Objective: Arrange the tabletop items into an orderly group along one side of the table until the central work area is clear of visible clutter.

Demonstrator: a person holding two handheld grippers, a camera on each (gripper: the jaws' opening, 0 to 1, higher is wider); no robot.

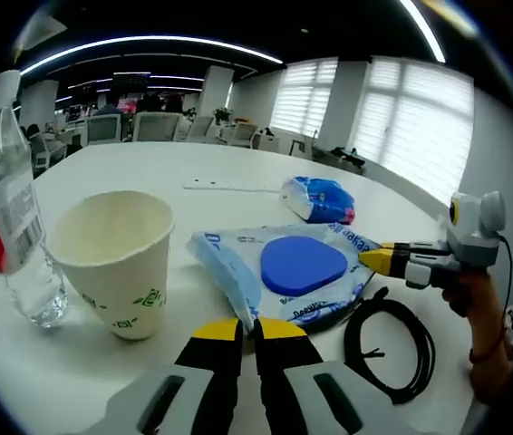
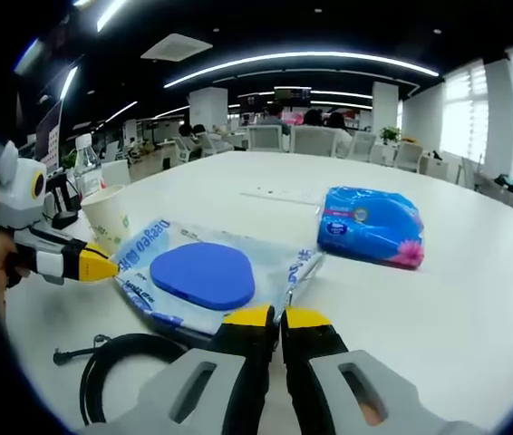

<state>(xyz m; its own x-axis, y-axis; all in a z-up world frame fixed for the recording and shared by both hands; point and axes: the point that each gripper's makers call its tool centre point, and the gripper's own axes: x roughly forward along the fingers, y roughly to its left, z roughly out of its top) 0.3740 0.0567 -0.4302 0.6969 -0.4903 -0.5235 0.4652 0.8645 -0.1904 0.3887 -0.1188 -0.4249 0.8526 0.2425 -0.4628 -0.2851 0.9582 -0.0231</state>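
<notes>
Paper cup (image 1: 116,258) beside plastic bottle (image 1: 7,213)

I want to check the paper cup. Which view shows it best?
The left gripper view: the paper cup stands near and whole, open mouth visible, beside the water bottle. The right gripper view shows it small and far, partly hidden.

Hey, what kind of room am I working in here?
Most likely an open-plan office: a large white table, rows of office chairs beyond it, long ceiling strip lights, and blinds over big windows.
</notes>
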